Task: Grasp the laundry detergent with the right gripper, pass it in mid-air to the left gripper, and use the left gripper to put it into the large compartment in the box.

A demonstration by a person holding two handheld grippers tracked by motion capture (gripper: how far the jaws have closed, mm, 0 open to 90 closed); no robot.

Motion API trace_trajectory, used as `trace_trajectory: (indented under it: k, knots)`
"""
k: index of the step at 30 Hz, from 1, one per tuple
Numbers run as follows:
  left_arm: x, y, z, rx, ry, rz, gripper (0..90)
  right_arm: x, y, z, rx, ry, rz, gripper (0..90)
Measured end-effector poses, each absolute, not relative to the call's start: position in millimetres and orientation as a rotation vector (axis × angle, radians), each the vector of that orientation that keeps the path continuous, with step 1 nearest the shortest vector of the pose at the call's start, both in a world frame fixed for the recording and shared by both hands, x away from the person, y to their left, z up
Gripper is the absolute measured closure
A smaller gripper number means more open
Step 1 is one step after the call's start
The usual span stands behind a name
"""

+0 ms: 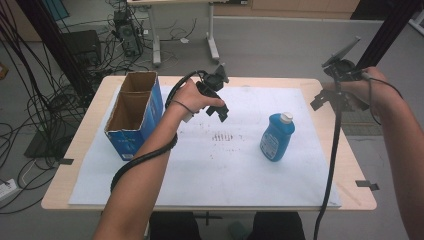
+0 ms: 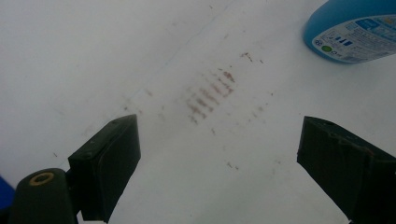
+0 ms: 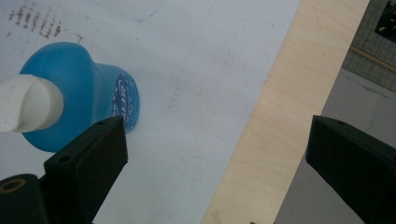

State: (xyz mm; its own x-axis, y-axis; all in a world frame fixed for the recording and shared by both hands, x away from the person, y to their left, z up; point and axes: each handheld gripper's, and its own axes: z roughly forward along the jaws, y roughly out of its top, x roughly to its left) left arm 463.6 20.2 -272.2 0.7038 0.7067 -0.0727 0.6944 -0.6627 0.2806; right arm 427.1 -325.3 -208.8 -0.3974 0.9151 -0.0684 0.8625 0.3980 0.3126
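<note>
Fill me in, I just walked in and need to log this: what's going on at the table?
A person holds a claw in each hand above a white sheet. The left claw, open, hovers beside an open blue cardboard box. The right claw, also open, hangs near the table's right edge. A blue plastic bottle with a white cap stands upright between them, untouched.

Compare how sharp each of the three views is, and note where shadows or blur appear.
High view: even, soft light, the blue bottle and the cardboard box fairly sharp. Left gripper view: the brown smudges on the white sheet look soft, and the near jaws are slightly blurred. Right gripper view: the bottle's white cap is blurred at close range, with faint shadow beside it.
</note>
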Motion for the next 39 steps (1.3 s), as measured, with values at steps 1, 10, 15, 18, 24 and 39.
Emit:
trace_trajectory:
  k: [1,10,15,18,24,39]
  knots:
    - [462,21,-273,2.621,1.115,0.057,13.6,426,-326,-209,1.574,2.426,0.333,5.3]
    - [450,26,-277,2.622,1.132,0.062,13.6,414,-331,-215,1.565,2.422,0.348,5.3]
    - [445,28,-278,2.613,1.145,0.063,13.6,407,-335,-218,1.561,2.419,0.348,5.3]
    - [442,29,-279,2.602,1.144,0.055,13.6,404,-337,-220,1.559,2.419,0.347,5.4]
    - [436,31,-284,2.597,1.136,0.035,13.6,399,-340,-222,1.549,2.408,0.363,5.4]
    - [422,48,-297,2.568,1.177,0.021,13.5,383,-340,-234,1.53,2.412,0.4,5.7]
